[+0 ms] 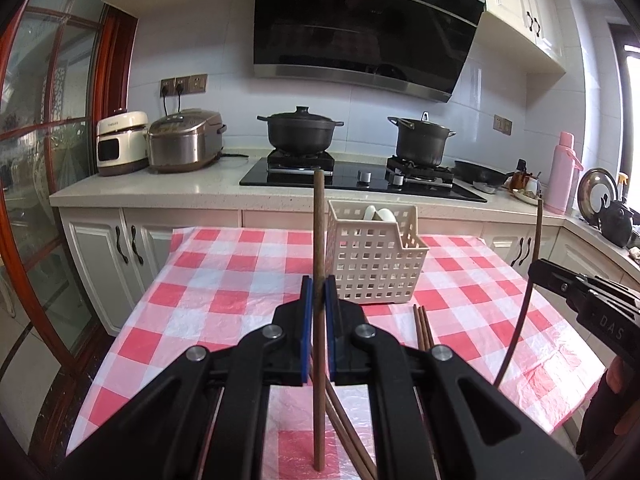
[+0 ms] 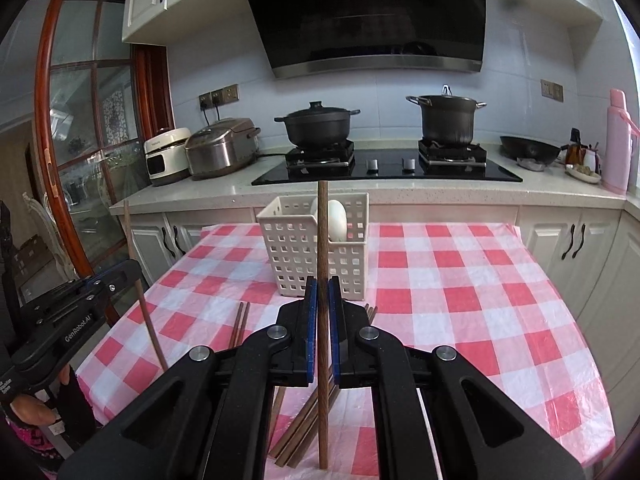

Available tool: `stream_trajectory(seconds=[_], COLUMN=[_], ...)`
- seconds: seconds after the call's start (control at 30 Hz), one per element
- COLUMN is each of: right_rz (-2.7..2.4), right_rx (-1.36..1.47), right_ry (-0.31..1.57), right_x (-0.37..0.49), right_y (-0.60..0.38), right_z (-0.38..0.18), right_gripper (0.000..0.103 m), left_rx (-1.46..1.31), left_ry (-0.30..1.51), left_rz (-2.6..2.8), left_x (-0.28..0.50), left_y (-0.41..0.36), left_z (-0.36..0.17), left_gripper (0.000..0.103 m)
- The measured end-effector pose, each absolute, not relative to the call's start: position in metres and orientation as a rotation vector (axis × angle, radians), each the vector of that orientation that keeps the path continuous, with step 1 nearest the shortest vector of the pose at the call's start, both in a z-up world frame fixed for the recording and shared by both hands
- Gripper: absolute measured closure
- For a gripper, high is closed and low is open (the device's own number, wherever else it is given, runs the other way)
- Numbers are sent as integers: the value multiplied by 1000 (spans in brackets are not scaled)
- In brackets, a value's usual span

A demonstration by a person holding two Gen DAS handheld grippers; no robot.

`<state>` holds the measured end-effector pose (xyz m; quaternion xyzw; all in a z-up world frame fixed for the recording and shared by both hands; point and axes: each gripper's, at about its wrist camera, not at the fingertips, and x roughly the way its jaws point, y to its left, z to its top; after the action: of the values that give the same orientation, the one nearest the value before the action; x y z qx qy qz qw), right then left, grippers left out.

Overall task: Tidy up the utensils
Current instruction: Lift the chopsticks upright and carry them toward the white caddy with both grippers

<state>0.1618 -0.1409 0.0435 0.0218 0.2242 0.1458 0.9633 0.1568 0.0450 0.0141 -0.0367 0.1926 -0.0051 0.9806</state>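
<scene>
My left gripper [image 1: 319, 292] is shut on a brown wooden chopstick [image 1: 319, 240] and holds it upright over the checked tablecloth. My right gripper [image 2: 322, 292] is shut on another brown chopstick [image 2: 322, 240], also upright. A white perforated basket [image 1: 374, 258] stands on the table beyond both grippers, with white spoons [image 1: 380, 214] inside; it also shows in the right wrist view [image 2: 316, 248]. Several loose chopsticks [image 2: 298, 428] lie on the cloth below the grippers. The right gripper with its chopstick appears at the right edge of the left wrist view [image 1: 576, 292].
The red and white checked tablecloth [image 1: 224, 280] covers the table. Behind it runs a counter with a stove [image 1: 352, 178], two black pots [image 1: 300, 132], a rice cooker [image 1: 186, 144] and a pink thermos [image 1: 564, 172]. A wooden glass door [image 1: 60, 160] stands at the left.
</scene>
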Motion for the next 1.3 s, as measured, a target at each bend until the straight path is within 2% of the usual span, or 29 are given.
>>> stream_trajectory(seconds=[0.43, 1.3], right_rz=[295, 300], right_rx=[44, 0], right_ry=[433, 375], right_x=[162, 211], right_y=[-141, -127], right_z=[47, 75], right_gripper=[97, 97], left_rx=[-58, -19], left_ry=[365, 325], left_rz=[-15, -40], left_x=[152, 190], left_y=[41, 35], left_z=[23, 49], left_gripper=[97, 97])
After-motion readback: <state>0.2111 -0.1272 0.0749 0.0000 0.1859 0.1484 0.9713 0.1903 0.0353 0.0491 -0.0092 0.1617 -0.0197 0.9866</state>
